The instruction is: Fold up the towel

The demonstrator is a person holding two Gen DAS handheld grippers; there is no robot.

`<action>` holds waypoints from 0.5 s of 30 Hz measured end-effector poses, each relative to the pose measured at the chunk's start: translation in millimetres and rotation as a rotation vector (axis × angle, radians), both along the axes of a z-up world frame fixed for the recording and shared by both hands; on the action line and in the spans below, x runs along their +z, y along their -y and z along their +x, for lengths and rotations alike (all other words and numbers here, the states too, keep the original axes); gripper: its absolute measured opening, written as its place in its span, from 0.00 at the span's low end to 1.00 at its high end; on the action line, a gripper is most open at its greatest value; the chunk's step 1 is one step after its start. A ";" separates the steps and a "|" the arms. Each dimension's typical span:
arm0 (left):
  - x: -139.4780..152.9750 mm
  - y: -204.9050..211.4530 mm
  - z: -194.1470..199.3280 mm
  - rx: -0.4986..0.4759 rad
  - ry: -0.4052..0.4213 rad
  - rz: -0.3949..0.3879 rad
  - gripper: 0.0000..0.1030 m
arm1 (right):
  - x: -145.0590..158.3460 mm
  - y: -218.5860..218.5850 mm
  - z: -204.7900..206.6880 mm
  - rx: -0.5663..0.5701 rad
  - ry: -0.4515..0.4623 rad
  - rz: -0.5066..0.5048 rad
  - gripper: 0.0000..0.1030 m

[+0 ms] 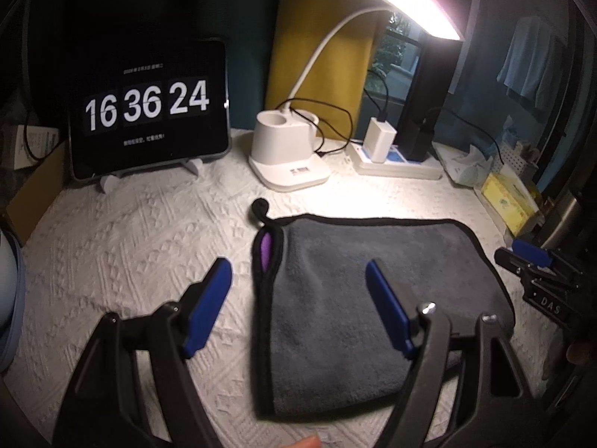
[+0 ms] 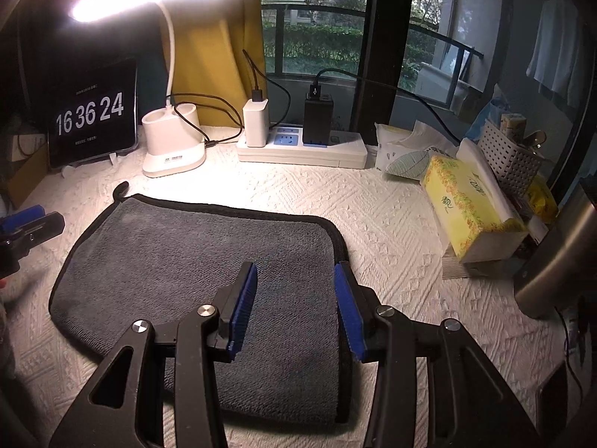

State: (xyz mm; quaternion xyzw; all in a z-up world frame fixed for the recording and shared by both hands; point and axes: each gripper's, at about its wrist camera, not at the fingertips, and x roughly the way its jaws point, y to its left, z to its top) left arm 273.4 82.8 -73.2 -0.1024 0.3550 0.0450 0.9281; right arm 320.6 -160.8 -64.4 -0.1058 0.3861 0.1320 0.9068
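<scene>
Left wrist view
- Towel: the grey towel [image 1: 373, 291] lies flat on the white quilted table cover [image 1: 149, 254], already doubled, its black-bound edges stacked at the left with a sliver of purple showing between the layers.
- Left gripper: my left gripper [image 1: 298, 291] hangs over the towel's left edge, fingers wide apart, holding nothing; one blue pad sits over the cover, the other over the cloth.
- Right gripper: I see my right gripper [image 1: 530, 261] at the far right edge of this view, beside the towel.
- Writing: the tablet clock [image 1: 149, 108] reads 16 36 24; the small lines above and below are too fine for me to read. "DAS" is stamped on the right gripper's body.

Right wrist view
- Right gripper: my right gripper [image 2: 294, 306] is over the towel's [image 2: 186, 261] right portion, fingers spread, empty.
- Step: I judge one fold is finished and I am between grasps.
- Next move: I would pinch both layers at an edge with each gripper and carry them across evenly, keeping the layers from sliding.
- Writing: the yellow tissue box [image 2: 470, 205] carries printed characters I cannot make out; the lamp base [image 2: 173, 142] label is also illegible.
</scene>
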 end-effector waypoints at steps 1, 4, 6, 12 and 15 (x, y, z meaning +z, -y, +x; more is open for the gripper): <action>1.2 1.1 -2.5 -0.002 0.004 0.001 0.73 | 1.5 0.5 -2.7 0.000 0.004 0.001 0.44; 5.4 4.4 -10.2 -0.009 0.018 0.007 0.73 | 6.7 1.4 -10.6 0.000 0.014 0.002 0.44; 9.2 6.7 -16.2 -0.014 0.031 0.010 0.73 | 10.1 2.0 -16.5 -0.001 0.022 0.003 0.44; 19.7 13.9 -35.7 -0.030 0.066 0.016 0.73 | 20.9 3.7 -36.9 -0.003 0.048 0.005 0.44; 25.9 16.9 -46.7 -0.043 0.084 0.006 0.73 | 25.9 5.6 -47.9 -0.007 0.061 0.009 0.44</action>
